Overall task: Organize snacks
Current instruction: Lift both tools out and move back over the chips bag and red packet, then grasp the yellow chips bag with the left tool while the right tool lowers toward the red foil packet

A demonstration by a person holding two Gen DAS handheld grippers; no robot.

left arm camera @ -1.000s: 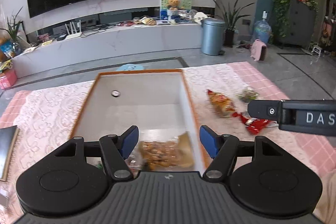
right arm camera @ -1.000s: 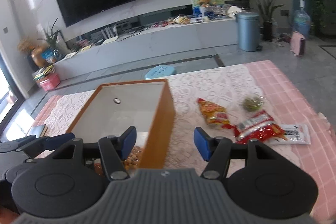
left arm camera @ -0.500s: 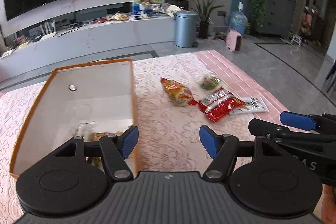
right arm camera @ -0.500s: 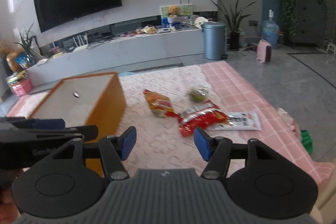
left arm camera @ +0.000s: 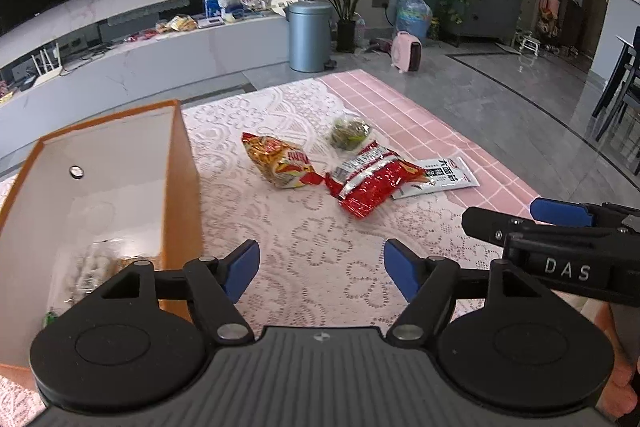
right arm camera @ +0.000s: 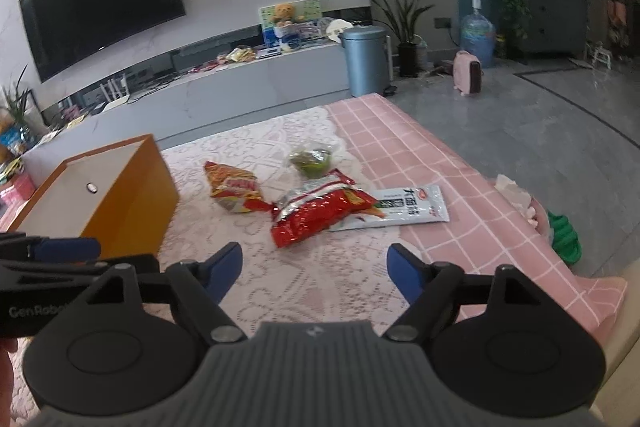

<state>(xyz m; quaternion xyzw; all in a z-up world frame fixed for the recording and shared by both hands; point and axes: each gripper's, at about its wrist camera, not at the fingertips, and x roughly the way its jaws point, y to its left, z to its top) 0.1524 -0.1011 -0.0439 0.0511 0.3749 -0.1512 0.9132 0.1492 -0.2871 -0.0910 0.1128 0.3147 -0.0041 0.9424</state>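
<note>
An orange box (left arm camera: 182,163) (right arm camera: 132,195) with a white inside stands on the left of the table and holds a few snack packs (left arm camera: 92,267). Right of it lie an orange-red chip bag (left arm camera: 278,159) (right arm camera: 234,187), a red bag (left arm camera: 370,179) (right arm camera: 316,211), a white sachet (left arm camera: 444,175) (right arm camera: 404,209) and a small green pack (left arm camera: 350,133) (right arm camera: 312,159). My left gripper (left arm camera: 320,267) hovers beside the box, jaws opening, nothing between them. My right gripper (right arm camera: 314,267) hangs short of the red bag, jaws opening and empty.
A pink lace cloth (left arm camera: 320,235) covers the table, with pink checks towards its right edge (right arm camera: 460,195). Beyond the table are a grey floor, a blue bin (right arm camera: 366,61) and a long TV bench (right arm camera: 200,95). A green slipper (right arm camera: 564,235) lies on the floor at right.
Both grippers swung right, away from over the box and towards the loose snacks, and sank lower. The right jaws stand wider than before.
</note>
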